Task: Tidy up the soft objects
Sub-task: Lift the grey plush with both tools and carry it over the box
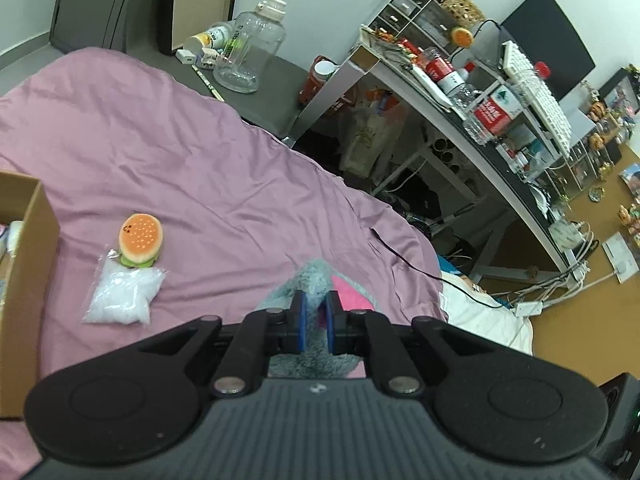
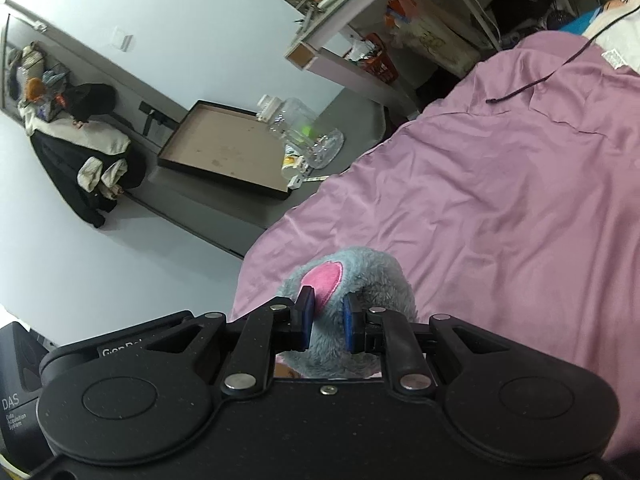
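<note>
Left wrist view: pink-sheeted bed (image 1: 192, 160) beside a cluttered counter (image 1: 480, 148); cardboard box (image 1: 32, 240) at left, contents unclear. Both grippers, left (image 1: 315, 312) and right (image 2: 329, 316), pinch a grey plush toy (image 1: 316, 280) with narrow fingers (image 1: 298, 308) above the bed.

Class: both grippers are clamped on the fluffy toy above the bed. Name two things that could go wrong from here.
1. The left gripper and right gripper each pinch only loose fur of the grey-blue plush toy with pink ears; it might slip out.
2. The brown cardboard box already looks partly filled, so the toy may not fit easily.
</note>
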`<state>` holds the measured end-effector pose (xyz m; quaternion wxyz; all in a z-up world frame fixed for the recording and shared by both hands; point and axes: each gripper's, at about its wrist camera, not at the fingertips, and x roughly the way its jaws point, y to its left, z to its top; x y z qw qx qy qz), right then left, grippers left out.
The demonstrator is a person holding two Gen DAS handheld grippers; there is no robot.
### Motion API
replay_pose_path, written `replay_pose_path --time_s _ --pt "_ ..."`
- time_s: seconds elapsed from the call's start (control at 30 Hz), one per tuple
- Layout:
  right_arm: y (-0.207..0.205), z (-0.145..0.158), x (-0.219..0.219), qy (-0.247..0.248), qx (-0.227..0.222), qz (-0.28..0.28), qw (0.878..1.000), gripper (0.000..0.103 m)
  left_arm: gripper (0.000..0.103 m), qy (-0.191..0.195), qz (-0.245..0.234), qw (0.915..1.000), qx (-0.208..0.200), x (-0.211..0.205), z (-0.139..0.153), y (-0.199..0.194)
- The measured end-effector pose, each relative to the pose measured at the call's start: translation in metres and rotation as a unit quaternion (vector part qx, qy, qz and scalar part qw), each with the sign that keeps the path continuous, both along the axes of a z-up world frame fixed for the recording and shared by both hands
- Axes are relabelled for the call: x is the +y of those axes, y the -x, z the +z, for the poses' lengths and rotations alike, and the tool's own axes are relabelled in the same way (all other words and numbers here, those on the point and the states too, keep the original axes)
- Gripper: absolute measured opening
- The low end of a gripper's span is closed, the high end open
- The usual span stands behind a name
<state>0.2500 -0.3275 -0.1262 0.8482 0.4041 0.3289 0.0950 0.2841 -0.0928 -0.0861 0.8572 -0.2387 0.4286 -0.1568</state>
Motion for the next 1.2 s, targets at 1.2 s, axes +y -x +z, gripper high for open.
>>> replay_pose_path --time_s 1.2 --pt "0.063 0.084 0.125 0.072 -0.071 0.069 0.993 0.016 0.009 0.014 0.043 0.9971 -0.060 0.126 0.063 0.088"
